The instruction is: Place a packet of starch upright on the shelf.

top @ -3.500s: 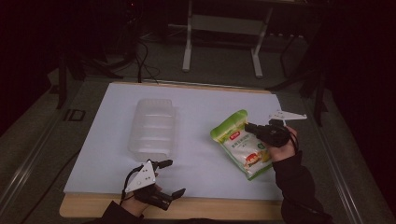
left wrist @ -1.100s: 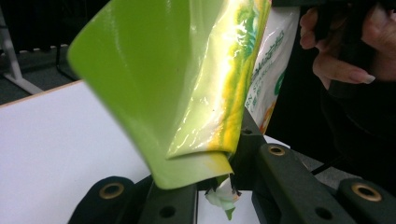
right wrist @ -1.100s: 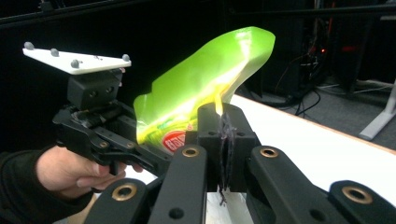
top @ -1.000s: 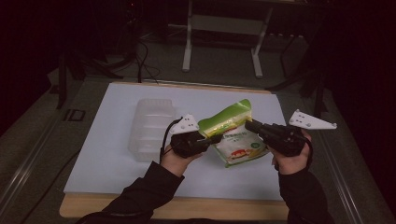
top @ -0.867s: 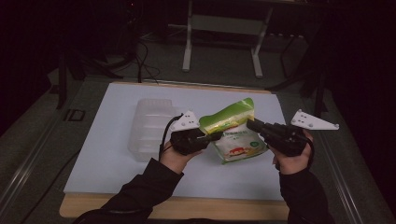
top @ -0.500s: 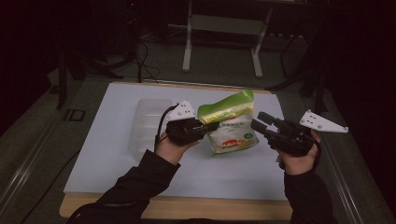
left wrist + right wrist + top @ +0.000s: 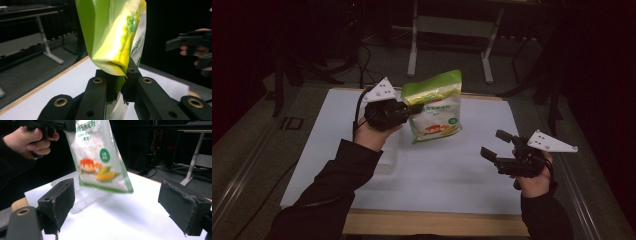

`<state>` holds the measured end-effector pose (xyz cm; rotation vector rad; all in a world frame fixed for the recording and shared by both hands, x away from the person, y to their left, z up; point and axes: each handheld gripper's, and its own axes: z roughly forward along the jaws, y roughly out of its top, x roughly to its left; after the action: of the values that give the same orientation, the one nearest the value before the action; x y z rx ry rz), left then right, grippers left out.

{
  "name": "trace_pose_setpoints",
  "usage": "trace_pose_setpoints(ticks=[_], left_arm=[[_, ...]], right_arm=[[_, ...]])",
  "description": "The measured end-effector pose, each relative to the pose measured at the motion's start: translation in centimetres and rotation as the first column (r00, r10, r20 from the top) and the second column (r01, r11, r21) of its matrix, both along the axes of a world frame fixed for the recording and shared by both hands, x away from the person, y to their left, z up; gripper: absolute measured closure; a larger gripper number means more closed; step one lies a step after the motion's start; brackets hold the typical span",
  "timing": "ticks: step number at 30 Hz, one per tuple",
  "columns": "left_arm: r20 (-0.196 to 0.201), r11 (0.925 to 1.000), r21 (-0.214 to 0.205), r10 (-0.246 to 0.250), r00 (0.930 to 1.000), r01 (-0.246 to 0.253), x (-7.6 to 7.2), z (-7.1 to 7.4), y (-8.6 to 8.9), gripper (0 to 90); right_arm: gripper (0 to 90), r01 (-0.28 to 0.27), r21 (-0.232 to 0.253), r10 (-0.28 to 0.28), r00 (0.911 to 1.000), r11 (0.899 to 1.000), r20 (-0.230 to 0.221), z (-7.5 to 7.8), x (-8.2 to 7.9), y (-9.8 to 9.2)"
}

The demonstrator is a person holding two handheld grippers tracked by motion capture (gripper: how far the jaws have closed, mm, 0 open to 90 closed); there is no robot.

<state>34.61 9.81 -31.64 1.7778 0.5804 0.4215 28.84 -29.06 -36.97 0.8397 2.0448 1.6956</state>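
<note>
Green starch bag (image 7: 434,107) hangs above bench (image 7: 462,170), pinched at top corner by left tool (image 7: 412,111). Right tool (image 7: 494,145) just opened, empty, well apart. Bag soft, floppy, slick film; powder sags low. Grip sealed edge.

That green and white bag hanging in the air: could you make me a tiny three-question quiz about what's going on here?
1. True or false: the bag lies flat on the table.
2. Which gripper holds the bag: A the left gripper, B the right gripper, C both?
3. Fill in: the right gripper's jaws stand ____, with nothing between them.

Key: 1 false, it hangs clear of the table. 2 A, clamped on the bag's edge. 3 open; they have just been opening.
</note>
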Motion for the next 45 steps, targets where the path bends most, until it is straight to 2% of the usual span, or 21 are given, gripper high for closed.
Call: trace_pose_setpoints(ticks=[6, 10, 15, 17, 18, 19, 22, 28, 29, 33, 35, 38, 42, 45], left_arm=[[-0.004, 0.9991, 0.017, 0.038, 0.9993, -0.038, 0.9, -0.1, 2.0, 83.6], [0.005, 0.9978, 0.038, 0.054, 0.9985, -0.054, 1.3, -0.2, 3.2, 83.6], [0.003, 0.9955, 0.053, 0.078, 0.9969, -0.079, 2.3, -0.5, 5.1, 83.6], [0.003, 0.9955, 0.053, 0.078, 0.9969, -0.079, 2.3, -0.5, 5.1, 83.6], [0.002, 0.9925, 0.069, 0.101, 0.9949, -0.101, 3.1, -0.8, 6.3, 83.6], [0.004, 0.9919, 0.075, 0.103, 0.9947, -0.103, 3.3, -0.9, 6.6, 83.6], [0.010, 0.9913, 0.073, 0.109, 0.9940, -0.109, 4.0, -1.3, 7.6, 83.6], [0.023, 0.9888, 0.061, 0.135, 0.9906, -0.136, 5.2, -2.0, 9.4, 83.5], [0.031, 0.9885, 0.055, 0.140, 0.9897, -0.141, 5.8, -2.3, 10.1, 83.6], [0.031, 0.9910, 0.050, 0.123, 0.9919, -0.124, 7.0, -2.9, 11.3, 83.6], [0.032, 0.9907, 0.070, 0.115, 0.9928, -0.117, 7.8, -3.3, 11.7, 83.6], [0.030, 0.9861, 0.115, 0.117, 0.9926, -0.120, 8.9, -4.0, 12.1, 83.6], [0.017, 0.9888, 0.110, 0.099, 0.9949, -0.101, 10.1, -4.9, 13.0, 83.6], [0.010, 0.9917, 0.109, 0.067, 0.9977, -0.068, 11.1, -5.5, 13.7, 83.6]], right_arm=[[14.2, -0.014, 0.051, 0.015, 0.9996, 0.999, -0.024, -1.0, -0.4, -0.7], [14.1, -0.012, 0.017, 0.013, 0.9992, 1.000, -0.038, -1.6, -0.8, -1.0], [14.1, -0.020, 0.020, 0.021, 0.9981, 1.000, -0.059, -2.2, -1.1, -1.5], [14.1, -0.019, 0.024, 0.020, 0.9980, 1.000, -0.059, -2.3, -1.1, -1.6], [14.1, -0.013, 0.025, 0.014, 0.9978, 1.000, -0.065, -2.6, -1.1, -1.8], [14.1, -0.016, 0.026, 0.018, 0.9976, 1.000, -0.066, -2.7, -1.1, -1.8], [14.1, -0.012, 0.013, 0.013, 0.9976, 1.000, -0.068, -2.9, -1.1, -1.9], [14.2, -0.005, 0.017, 0.006, 0.9967, 1.000, -0.081, -3.5, -0.9, -1.9], [14.2, -0.005, 0.015, 0.006, 0.9962, 1.000, -0.087, -3.5, -0.9, -1.9], [14.2, -0.012, 0.015, 0.013, 0.9957, 1.000, -0.092, -3.7, -0.8, -1.8], [14.2, -0.014, 0.014, 0.015, 0.9952, 1.000, -0.097, -3.9, -0.7, -1.8], [14.2, -0.015, 0.014, 0.017, 0.9942, 1.000, -0.106, -4.0, -0.7, -1.8], [14.2, -0.013, 0.024, 0.016, 0.9932, 1.000, -0.116, -4.2, -0.5, -2.0], [14.3, -0.012, 0.027, 0.015, 0.9920, 1.000, -0.125, -4.3, -0.4, -2.0]])
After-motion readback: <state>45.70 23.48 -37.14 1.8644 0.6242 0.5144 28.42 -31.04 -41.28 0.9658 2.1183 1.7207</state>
